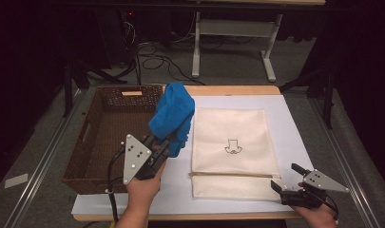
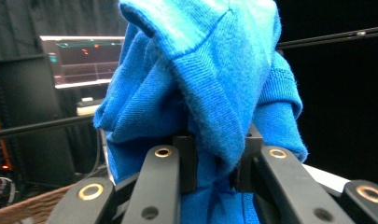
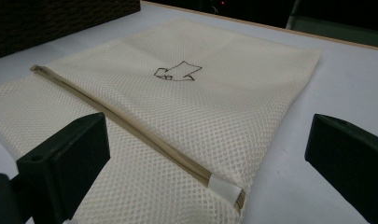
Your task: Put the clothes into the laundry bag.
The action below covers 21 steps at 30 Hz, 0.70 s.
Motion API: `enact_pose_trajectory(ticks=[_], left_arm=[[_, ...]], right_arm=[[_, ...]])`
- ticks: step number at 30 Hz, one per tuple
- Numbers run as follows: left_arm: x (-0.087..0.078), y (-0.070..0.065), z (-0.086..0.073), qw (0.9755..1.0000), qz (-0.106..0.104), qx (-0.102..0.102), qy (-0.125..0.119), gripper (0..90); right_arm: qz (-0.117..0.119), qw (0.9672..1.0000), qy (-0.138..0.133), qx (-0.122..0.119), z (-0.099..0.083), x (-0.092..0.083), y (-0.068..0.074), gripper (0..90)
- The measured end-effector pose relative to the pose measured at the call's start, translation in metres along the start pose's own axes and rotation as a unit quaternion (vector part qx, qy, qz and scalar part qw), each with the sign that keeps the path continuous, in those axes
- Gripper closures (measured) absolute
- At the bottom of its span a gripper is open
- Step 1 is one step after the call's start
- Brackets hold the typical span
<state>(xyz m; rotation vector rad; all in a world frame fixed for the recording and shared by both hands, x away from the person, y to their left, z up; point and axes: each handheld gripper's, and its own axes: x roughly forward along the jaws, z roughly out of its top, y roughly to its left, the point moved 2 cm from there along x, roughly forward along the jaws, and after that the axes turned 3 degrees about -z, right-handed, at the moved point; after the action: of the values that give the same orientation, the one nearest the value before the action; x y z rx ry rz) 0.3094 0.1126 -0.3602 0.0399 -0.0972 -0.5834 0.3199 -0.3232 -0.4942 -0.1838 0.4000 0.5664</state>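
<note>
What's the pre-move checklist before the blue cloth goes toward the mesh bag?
1. Left gripper shut on blue cloth: ok.
2. Cloth lifted off the wicker basket: ok.
3. Mesh bag lying flat on the white sheet: ok.
4. Bag zipper open: not ok, looks closed.
5. Right gripper open, at the bag's near corner: ok.
6. Cloth fully bunched, no trailing end: cannot tell.

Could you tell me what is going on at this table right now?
A person works with two handheld grippers. The left gripper is shut on a bunched blue garment, held up beside the wicker basket. The right gripper rests open by the corner of a zipped cream mesh bag, which lies flat.
</note>
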Motion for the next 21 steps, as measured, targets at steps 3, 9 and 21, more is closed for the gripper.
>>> enact_pose_trajectory(ticks=[3,9,21], left_arm=[[0.005,-0.007,-0.004,0.9999,-0.014,-0.005,0.005,76.0],[0.013,-0.018,-0.012,0.9993,-0.033,-0.011,0.014,76.0],[0.023,-0.046,-0.035,0.9963,-0.069,-0.008,0.051,75.7]], right_arm=[[0.001,1.0,0.0,-0.001,0.0,0.0,0.001,0.4],[0.004,1.0,-0.001,-0.005,0.001,0.001,0.002,0.6],[0.013,0.9999,-0.001,-0.008,0.001,0.002,0.005,3.9]])
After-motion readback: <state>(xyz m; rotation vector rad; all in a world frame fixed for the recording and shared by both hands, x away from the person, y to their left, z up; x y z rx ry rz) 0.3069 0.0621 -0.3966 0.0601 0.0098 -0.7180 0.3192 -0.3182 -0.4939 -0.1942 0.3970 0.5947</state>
